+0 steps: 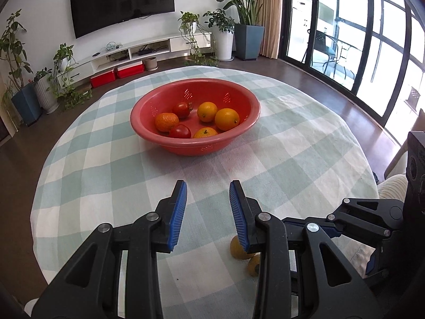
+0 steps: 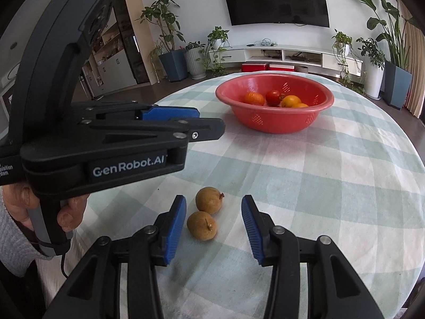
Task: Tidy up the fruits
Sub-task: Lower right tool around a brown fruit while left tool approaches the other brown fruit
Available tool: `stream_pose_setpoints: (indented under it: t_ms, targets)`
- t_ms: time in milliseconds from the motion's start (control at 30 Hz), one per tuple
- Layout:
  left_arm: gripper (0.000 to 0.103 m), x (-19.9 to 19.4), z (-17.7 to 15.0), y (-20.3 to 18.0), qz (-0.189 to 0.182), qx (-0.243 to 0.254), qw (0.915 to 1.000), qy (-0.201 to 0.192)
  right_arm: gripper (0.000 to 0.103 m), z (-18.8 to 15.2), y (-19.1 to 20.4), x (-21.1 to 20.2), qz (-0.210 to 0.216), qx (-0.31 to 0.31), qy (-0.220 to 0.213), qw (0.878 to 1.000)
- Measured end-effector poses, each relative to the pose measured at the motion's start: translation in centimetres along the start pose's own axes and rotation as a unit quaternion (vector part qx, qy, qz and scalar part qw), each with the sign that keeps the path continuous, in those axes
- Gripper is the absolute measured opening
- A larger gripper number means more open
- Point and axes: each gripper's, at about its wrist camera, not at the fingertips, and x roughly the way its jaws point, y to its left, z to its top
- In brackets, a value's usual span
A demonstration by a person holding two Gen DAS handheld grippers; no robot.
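Right wrist view takes in the round table (image 2: 345, 186) under its pale green checked cloth, and on the far half of it the red colander bowl (image 2: 275, 111) with perforated walls. The bowl already holds most of the fruit: the left wrist view shows four orange citrus fruits, such as the large one (image 1: 227, 119) toward the right rim, and two red tomatoes, one (image 1: 180, 131) at the near side. That much of the sorting looks done.

What seems left are two small brownish-yellow fruits lying on the cloth, well apart from the bowl and touching or nearly touching each other. The farther fruit (image 2: 208, 200) shows a short dry stem at its upper right; the nearer fruit (image 2: 202, 225) has a thin stem on its top face (both have dull, slightly rough skin, unlike the glossy citrus).

The right gripper (image 2: 209, 226) hangs over this pair with its blue pads spread wide; the nearer fruit sits between them, and neither pad presses on it. The left gripper (image 1: 208, 212) holds nothing, its pads showing a modest gap over bare cloth; seen side-on from the right wrist it looks nearly closed. A hand (image 2: 47, 207) grips its handle.

Judging from this, the remaining work is two pickups and two drops into the bowl.
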Motion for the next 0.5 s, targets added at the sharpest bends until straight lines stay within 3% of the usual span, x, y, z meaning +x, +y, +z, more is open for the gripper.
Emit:
stream_pose_setpoints:
  t_ms: [500]
  targets:
    - [0.032, 0.5, -1.9, -0.2, -0.015, -0.003, 0.9997, 0.020, 0.047, -0.7, 0.5, 1.2, 0.000, -0.003, 0.024, 1.000]
